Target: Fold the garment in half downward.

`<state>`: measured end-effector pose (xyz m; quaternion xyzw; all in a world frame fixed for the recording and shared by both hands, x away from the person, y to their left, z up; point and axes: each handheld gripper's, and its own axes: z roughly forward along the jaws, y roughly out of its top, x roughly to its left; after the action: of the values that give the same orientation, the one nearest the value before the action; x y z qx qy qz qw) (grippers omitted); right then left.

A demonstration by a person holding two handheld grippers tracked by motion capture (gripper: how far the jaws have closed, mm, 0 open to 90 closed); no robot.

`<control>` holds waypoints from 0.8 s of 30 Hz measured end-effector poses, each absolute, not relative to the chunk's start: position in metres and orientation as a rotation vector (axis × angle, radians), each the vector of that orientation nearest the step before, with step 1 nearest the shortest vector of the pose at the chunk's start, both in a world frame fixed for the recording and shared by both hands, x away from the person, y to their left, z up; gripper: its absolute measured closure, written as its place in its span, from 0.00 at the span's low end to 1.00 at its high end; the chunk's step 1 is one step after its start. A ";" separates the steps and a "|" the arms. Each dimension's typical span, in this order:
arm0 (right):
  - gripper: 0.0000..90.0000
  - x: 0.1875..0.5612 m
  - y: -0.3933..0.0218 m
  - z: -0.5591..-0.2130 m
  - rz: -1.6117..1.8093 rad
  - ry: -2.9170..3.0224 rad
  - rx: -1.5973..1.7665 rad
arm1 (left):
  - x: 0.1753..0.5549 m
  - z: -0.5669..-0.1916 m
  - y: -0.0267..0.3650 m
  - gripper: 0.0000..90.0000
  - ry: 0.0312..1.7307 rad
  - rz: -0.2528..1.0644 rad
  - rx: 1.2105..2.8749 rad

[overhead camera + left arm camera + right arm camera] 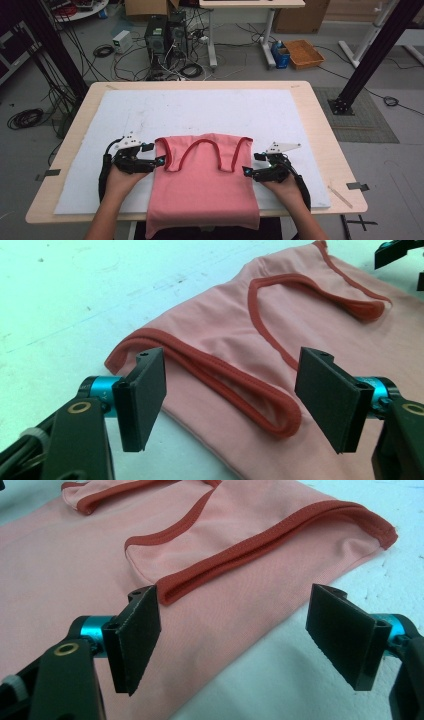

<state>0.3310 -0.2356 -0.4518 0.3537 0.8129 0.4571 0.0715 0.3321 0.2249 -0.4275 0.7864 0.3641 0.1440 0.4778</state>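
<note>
A pink sleeveless top [202, 185] with dark red trim lies flat on the white mat [200, 107], straps toward the far side. Its hem hangs over the table's near edge. My left gripper [159, 161] sits at the top's left armhole, open. In the left gripper view the jaws straddle the red armhole trim [225, 377] without touching it. My right gripper [247, 171] rests at the top's right side, also open. In the right gripper view its jaws stand wide over the cloth's edge [250, 610], below the folded red trim [260, 545].
The mat covers most of a light wooden table [325, 140]. Beyond the far edge are floor cables, computer towers [165, 35], a desk leg and an orange tray [302, 54]. Black frame posts [370, 55] stand at both sides.
</note>
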 end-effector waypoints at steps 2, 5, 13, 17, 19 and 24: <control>0.24 0.331 -0.235 -0.452 1.373 2.441 1.055 | 0.334 -0.429 0.227 0.31 0.901 0.356 1.921; 0.24 0.331 -0.235 -0.451 1.371 2.437 1.070 | 0.338 -0.431 0.232 0.31 0.917 0.368 1.907; 0.24 0.344 -0.239 -0.440 1.359 2.339 1.102 | 0.357 -0.435 0.234 0.29 0.970 0.395 1.931; 0.24 0.351 -0.239 -0.438 1.343 2.323 1.115 | 0.365 -0.435 0.233 0.29 0.975 0.402 1.939; 0.24 0.357 -0.239 -0.439 1.322 2.316 1.138 | 0.371 -0.436 0.233 0.29 0.988 0.413 1.929; 0.26 0.376 -0.240 -0.444 1.278 2.299 1.211 | 0.386 -0.440 0.231 0.29 1.011 0.391 1.963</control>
<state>0.3761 -0.2403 -0.4438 0.4152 0.7879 0.4379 0.1227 0.3857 0.2309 -0.4398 0.7885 0.4059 0.1569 0.4346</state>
